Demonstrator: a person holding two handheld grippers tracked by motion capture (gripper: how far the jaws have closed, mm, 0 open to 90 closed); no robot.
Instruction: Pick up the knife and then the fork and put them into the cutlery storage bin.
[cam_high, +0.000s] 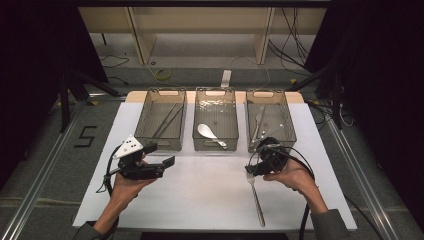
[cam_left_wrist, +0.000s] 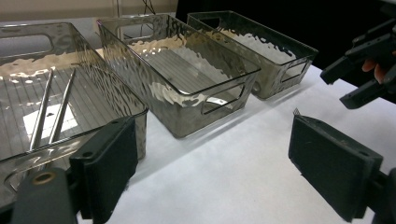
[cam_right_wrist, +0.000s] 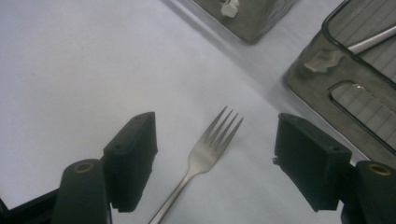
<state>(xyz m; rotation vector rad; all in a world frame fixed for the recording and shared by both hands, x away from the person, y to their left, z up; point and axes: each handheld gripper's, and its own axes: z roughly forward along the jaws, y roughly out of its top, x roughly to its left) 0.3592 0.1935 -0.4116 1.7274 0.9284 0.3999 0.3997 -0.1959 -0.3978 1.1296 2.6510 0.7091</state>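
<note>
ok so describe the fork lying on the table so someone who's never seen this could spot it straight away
Start at the white table with three clear bins in a row along its far side. In front of the right-hand bin, the fork lies flat on the bare surface, tines towards the bins, under the open right gripper. It is the one utensil lying outside a bin.

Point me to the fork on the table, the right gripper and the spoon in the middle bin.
fork (cam_right_wrist: 205, 151): right gripper view, on the neck below the tines.
right gripper (cam_right_wrist: 215, 161): right gripper view, midway between its open fingers.
spoon (cam_high: 206, 130): high view, on its bowl.
</note>
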